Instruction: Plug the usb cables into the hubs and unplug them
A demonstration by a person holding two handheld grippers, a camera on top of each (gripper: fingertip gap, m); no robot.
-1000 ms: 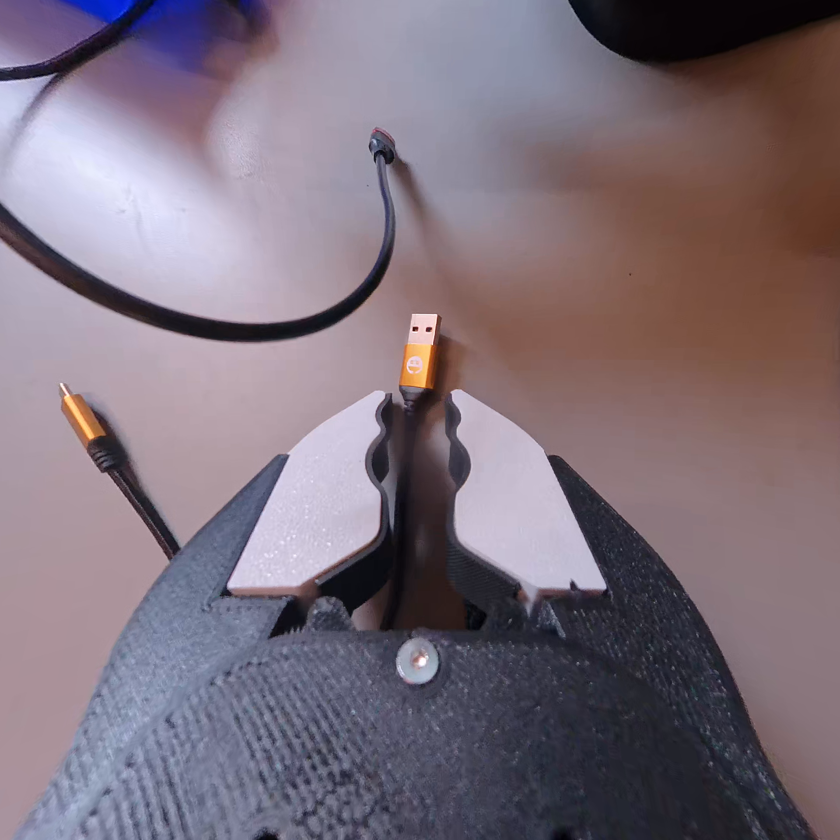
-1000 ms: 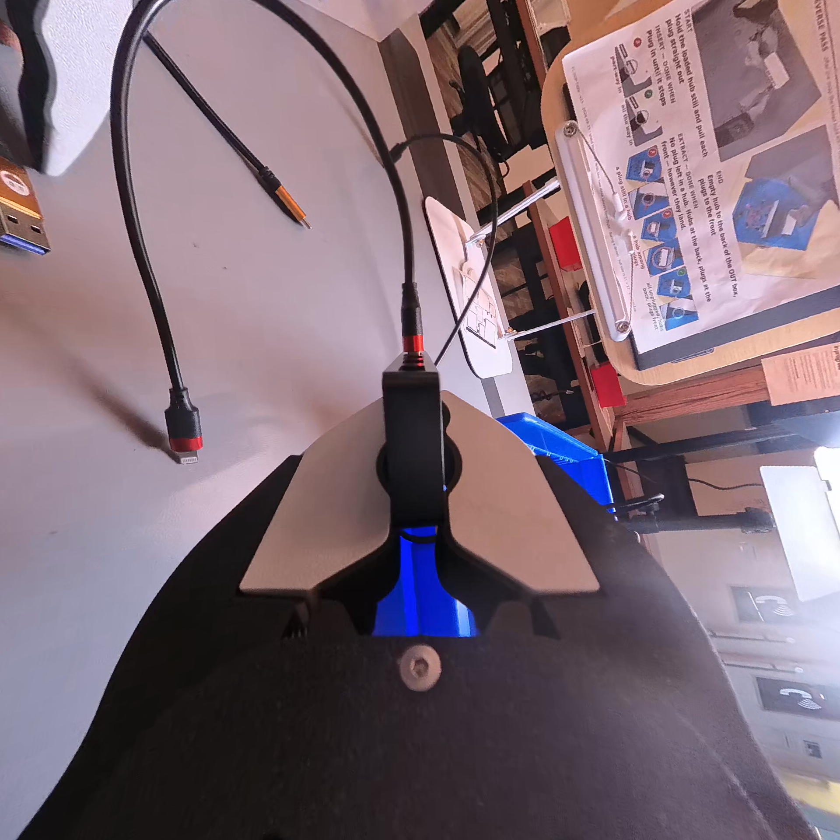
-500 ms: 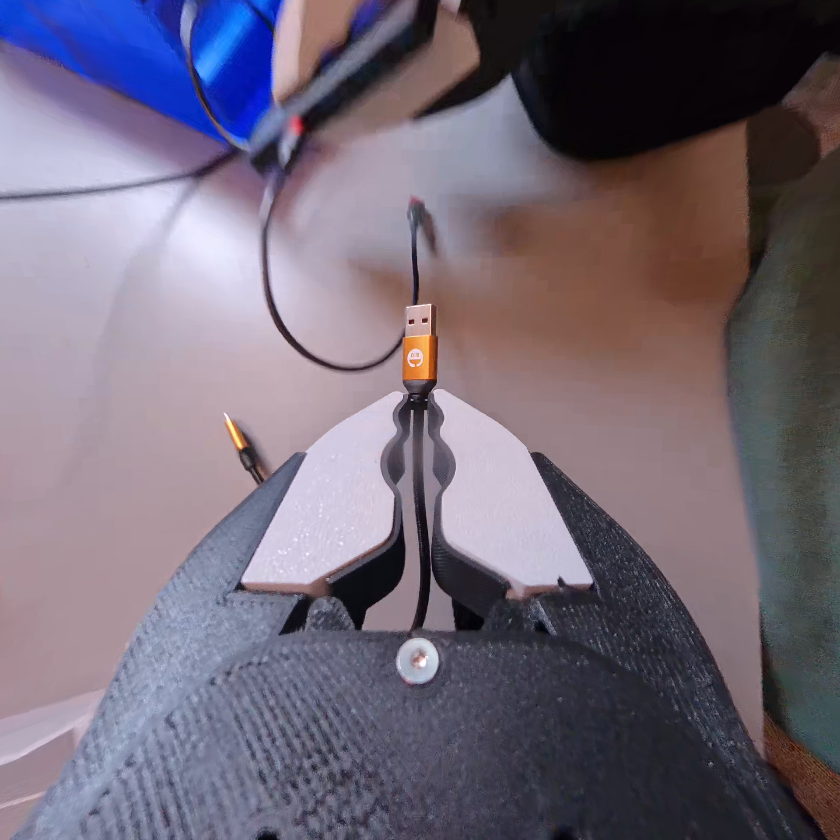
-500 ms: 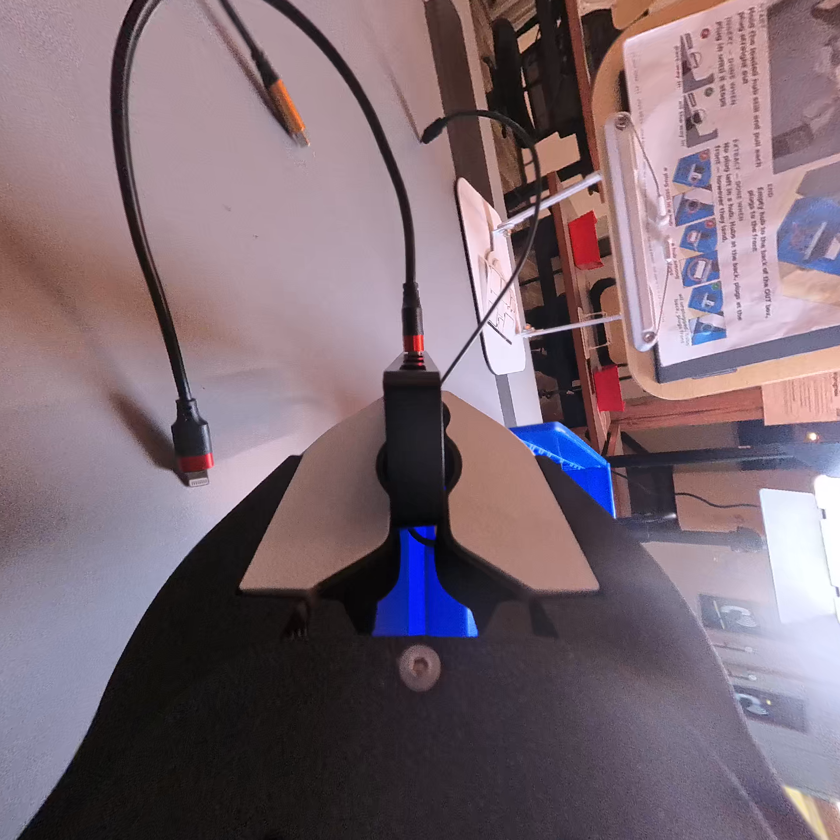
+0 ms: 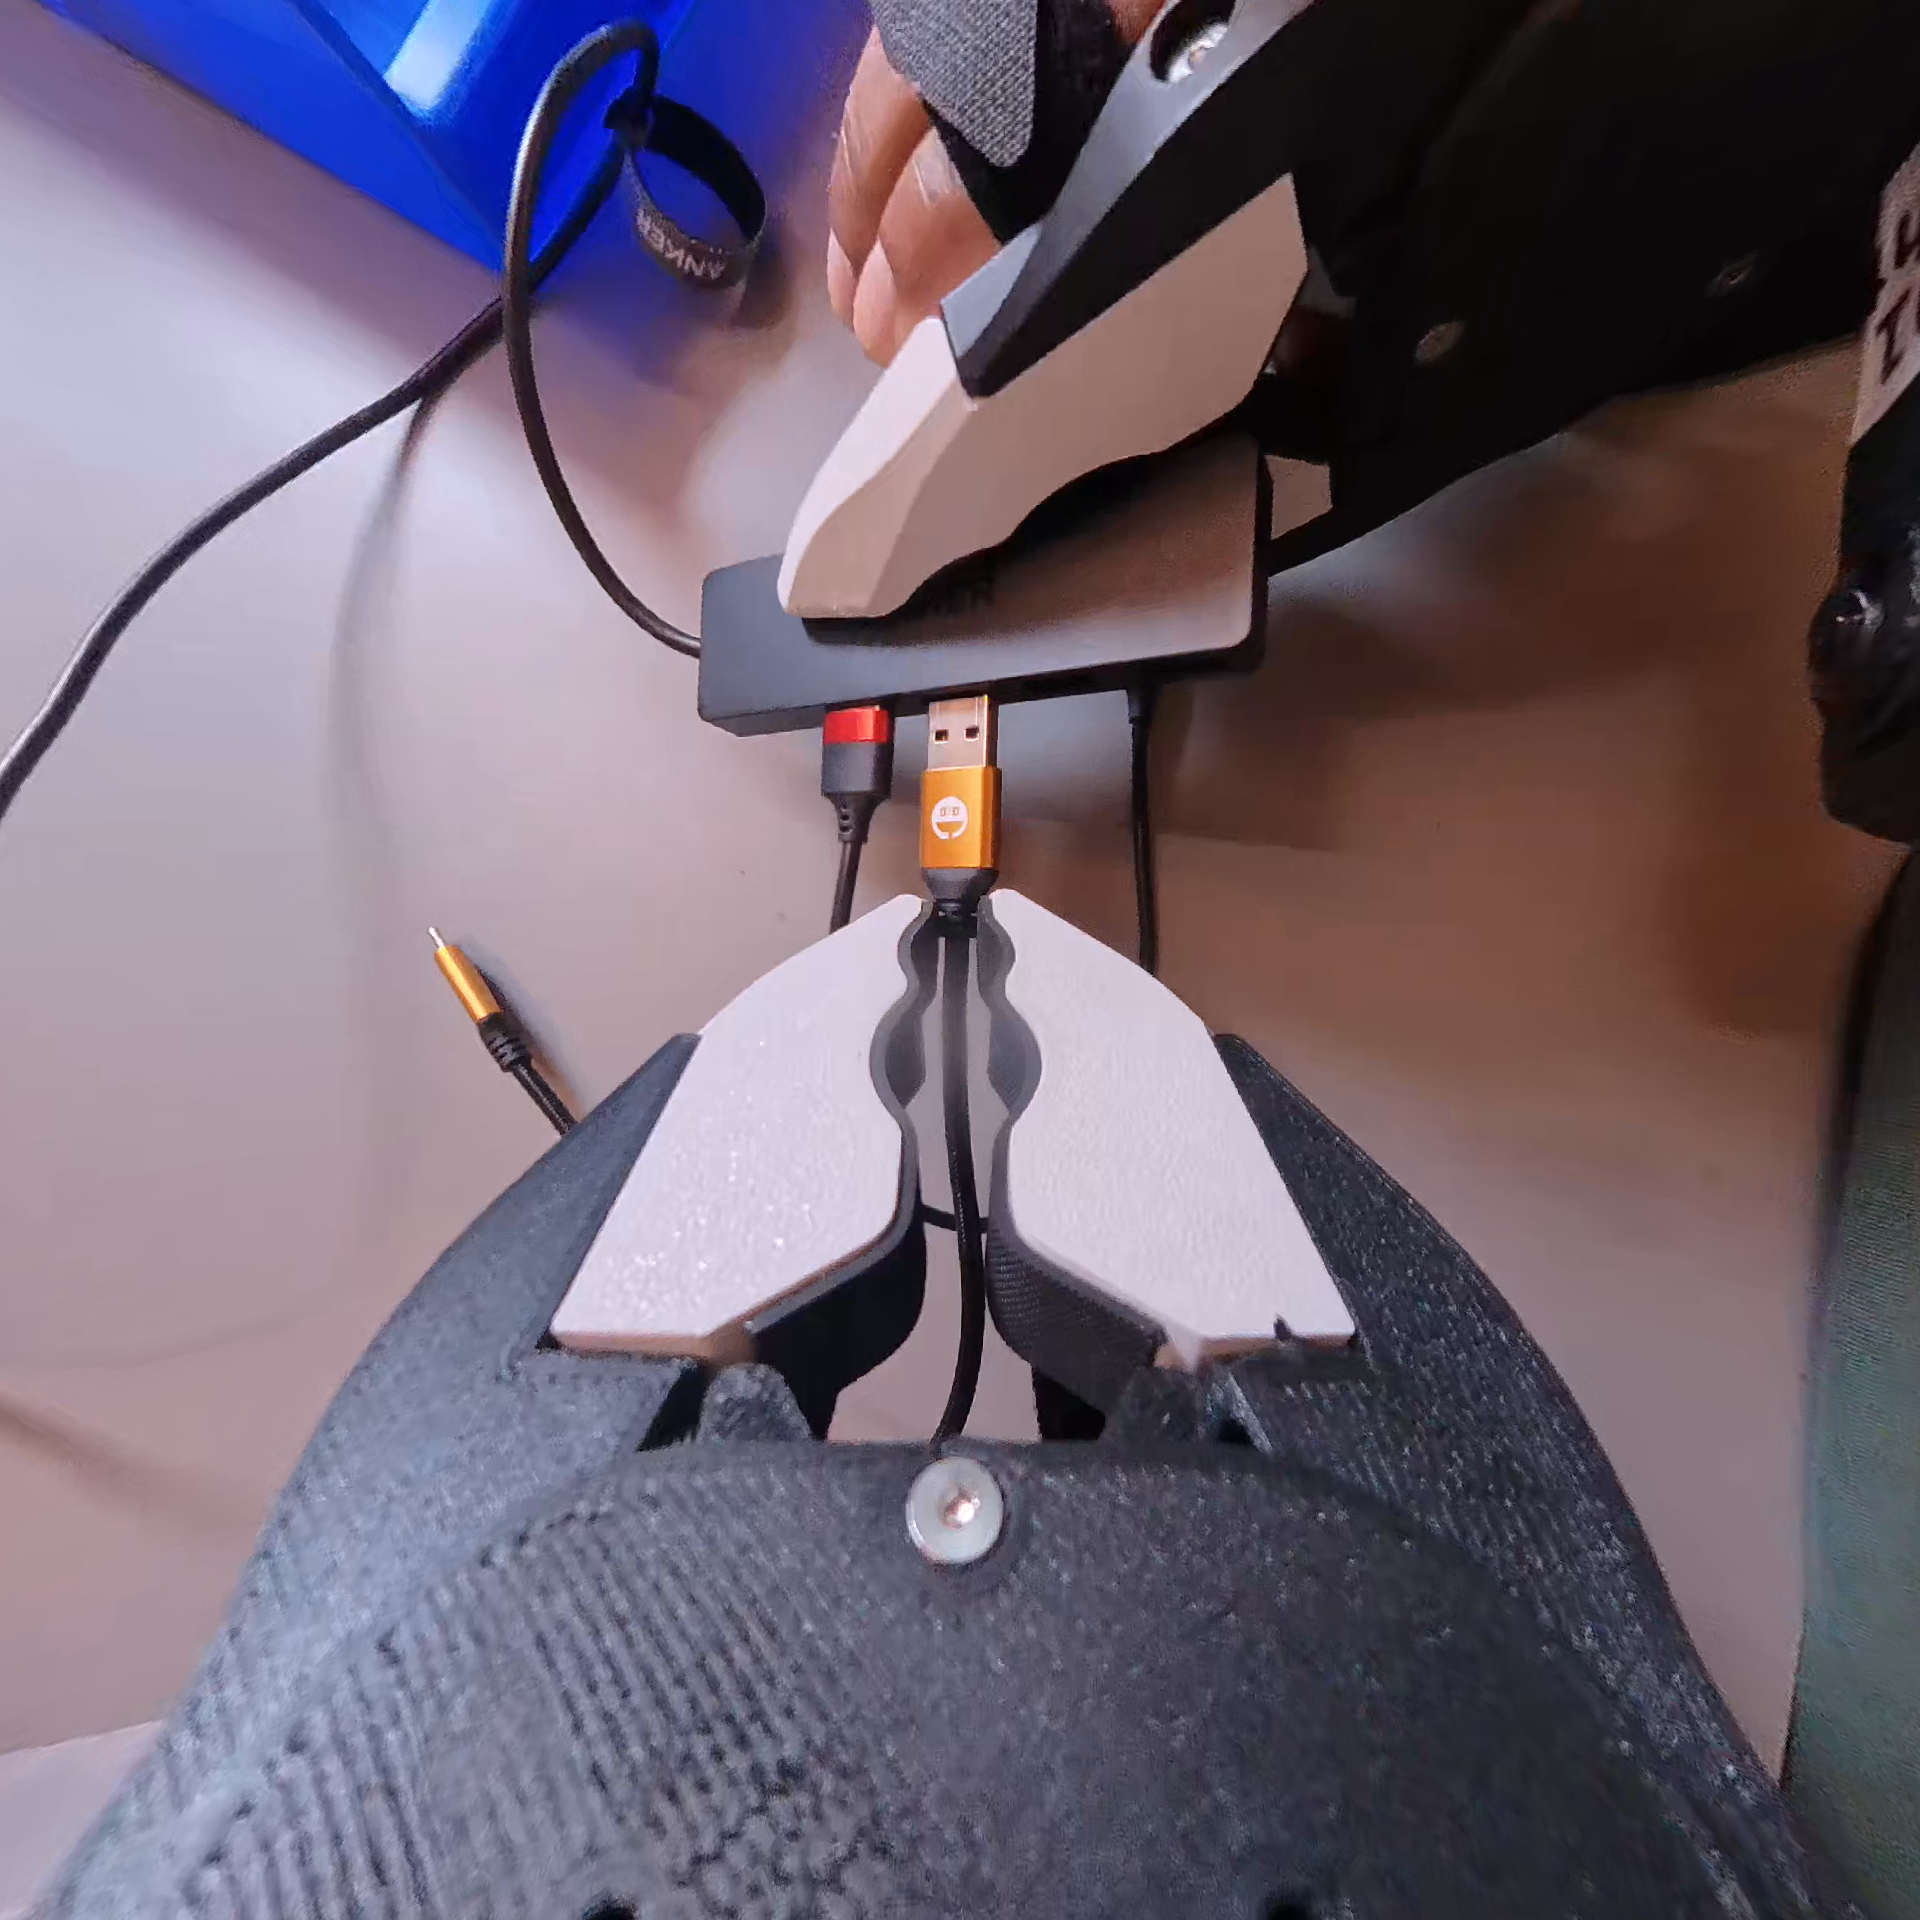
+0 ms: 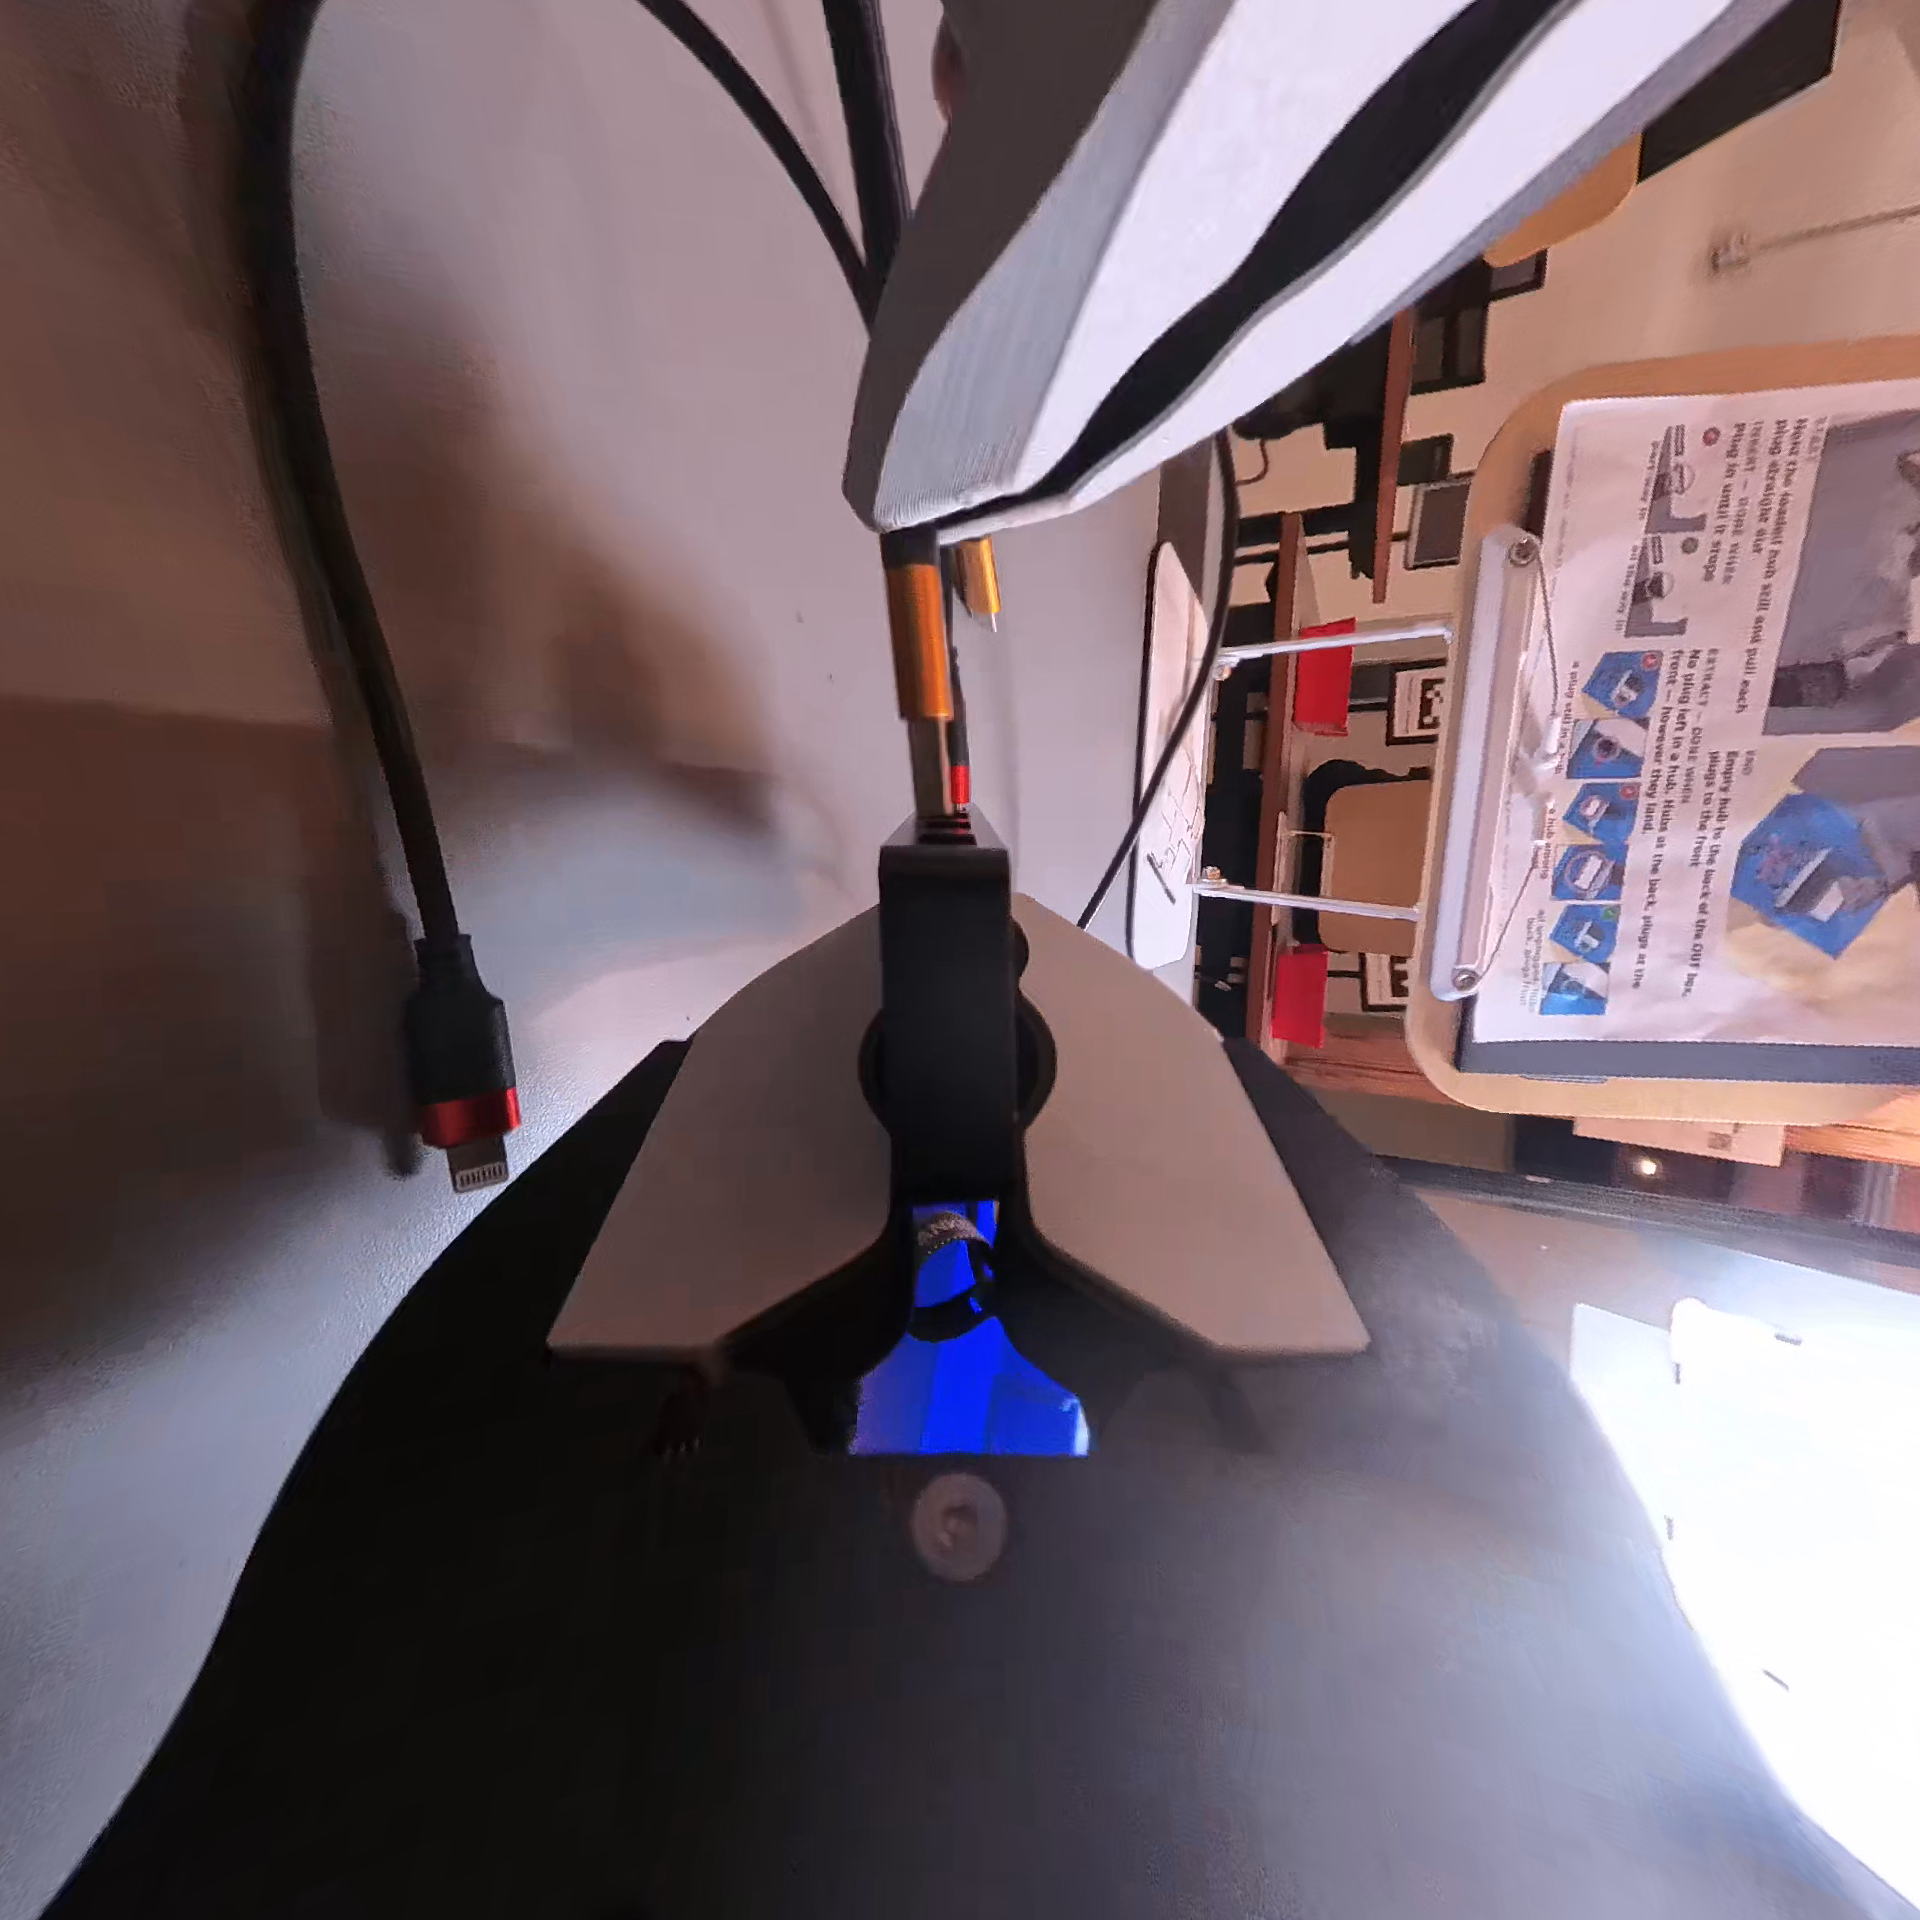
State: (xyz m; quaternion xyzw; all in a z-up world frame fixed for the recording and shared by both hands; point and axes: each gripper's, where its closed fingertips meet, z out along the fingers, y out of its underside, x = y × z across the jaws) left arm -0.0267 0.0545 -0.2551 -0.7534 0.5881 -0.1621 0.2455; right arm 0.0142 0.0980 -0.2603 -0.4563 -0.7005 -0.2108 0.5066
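My left gripper [image 5: 958, 909] is shut on the black cable just behind its orange USB-A plug [image 5: 961, 800]. The plug points forward, and its metal tip meets the front face of the black hub [image 5: 748, 649], with most of the metal showing. A red-and-black plug [image 5: 857, 743] sits in the hub just left of it. My right gripper [image 6: 943, 914] is shut on the hub [image 6: 943, 987] and holds it edge-on. It shows in the left wrist view as grey fingers [image 5: 935, 499] clamping the hub from the upper right. The orange plug [image 6: 920, 644] also shows in the right wrist view.
A blue bin [image 5: 312, 94] stands at the far left, with the hub's own strapped cable [image 5: 540, 343] in front. An orange USB-C end [image 5: 468, 987] and a red-and-black Lightning end [image 6: 462, 1081] lie loose on the grey table. An instruction sheet on a board [image 6: 1714, 727] stands beyond the table.
The right gripper has brought the hub in close in front of the left gripper. The orange plug's tip, clear of everything before, now meets the hub's front face.
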